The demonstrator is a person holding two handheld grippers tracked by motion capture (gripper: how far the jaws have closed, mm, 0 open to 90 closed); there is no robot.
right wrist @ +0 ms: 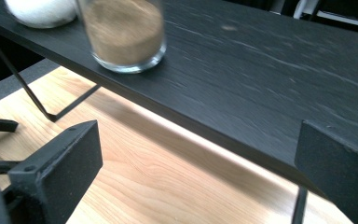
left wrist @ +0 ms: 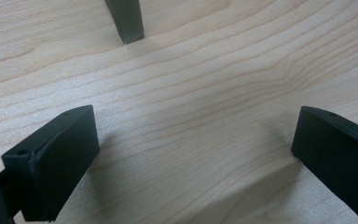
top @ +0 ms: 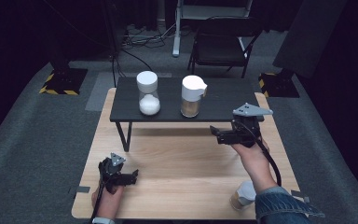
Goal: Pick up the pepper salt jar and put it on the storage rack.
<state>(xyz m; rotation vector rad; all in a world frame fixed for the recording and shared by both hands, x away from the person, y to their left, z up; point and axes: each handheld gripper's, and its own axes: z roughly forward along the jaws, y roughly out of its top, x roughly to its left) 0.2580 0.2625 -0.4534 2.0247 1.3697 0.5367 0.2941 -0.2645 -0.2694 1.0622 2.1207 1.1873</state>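
Observation:
Two glass jars stand on a low black shelf (top: pixel 223 100): one with white grains and a white lid (top: pixel 148 93), one with brown grains and a white spouted lid (top: pixel 192 95). My right gripper (top: pixel 216 134) is open, held in front of the shelf's right front edge and pointing left. In the right gripper view its jaws (right wrist: pixel 196 172) stand wide apart below the shelf edge (right wrist: pixel 261 79), with the brown jar (right wrist: pixel 123 35) ahead and the white one (right wrist: pixel 39 11) beyond. My left gripper (top: pixel 133 177) rests open near the table's front left, over bare wood (left wrist: pixel 191 154).
A third jar with a white lid (top: pixel 242 196) stands at the table's front right beside the person's denim sleeve. The shelf's thin black leg (left wrist: pixel 128 23) rises ahead of the left gripper. Behind the wooden table (top: pixel 182 158) are a black chair (top: pixel 223 44) and stand bases.

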